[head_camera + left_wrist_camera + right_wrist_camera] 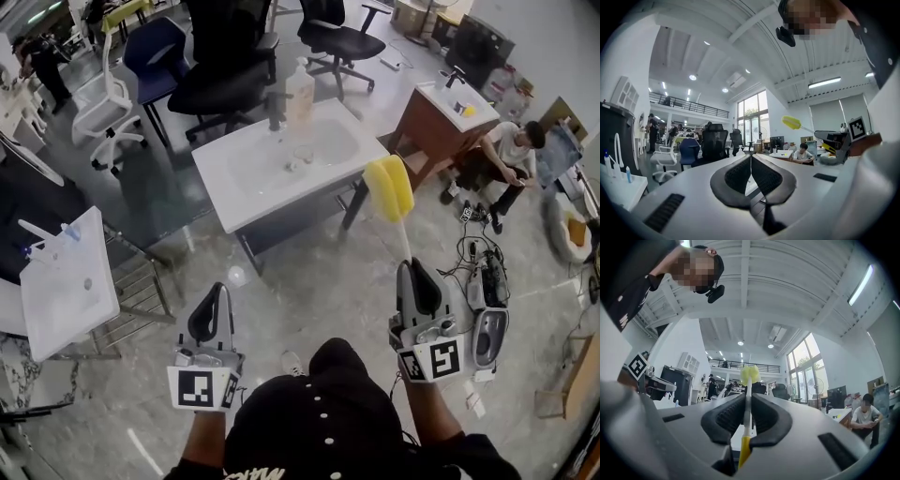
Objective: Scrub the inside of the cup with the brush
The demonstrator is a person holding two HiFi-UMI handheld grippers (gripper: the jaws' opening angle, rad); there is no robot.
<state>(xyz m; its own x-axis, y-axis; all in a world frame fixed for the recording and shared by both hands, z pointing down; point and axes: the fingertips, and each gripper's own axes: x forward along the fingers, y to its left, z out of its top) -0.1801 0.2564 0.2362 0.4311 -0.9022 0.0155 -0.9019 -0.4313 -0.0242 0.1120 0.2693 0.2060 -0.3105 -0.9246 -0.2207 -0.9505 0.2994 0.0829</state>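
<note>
Sink (pixel 234 178) centre, soap bottle (pixel 300 89) on its back rim, chairs (pixel 220 75) behind, brush (pixel 389 187) in right tongs (pixel 412 267), head by sink's right corner, left tongs (pixel 218 291) alongside, second basin (pixel 70 281) far left

The left claw (pixel 219 289) and right claw (pixel 412 266) have smooth, matt grey plastic shells. Their pads (pixel 736 176) are black and rubber-like, with a fine ribbed texture. The marker cube (pixel 202 387) carries matt black-and-white print. The brush (pixel 389 187) has a porous yellow sponge head on a smooth white plastic stem, with a glossy yellow section at the grip end. The sink basin (pixel 234 178) is white and glossy, ceramic in appearance. The soap bottle (pixel 300 92) is translucent plastic. The floor (pixel 309 281) is polished grey stone-look tile, reflective. The cabinet (pixel 424 127) is brown wood. The person's garment (pixel 328 422) is matt black cloth with small white studs.
</note>
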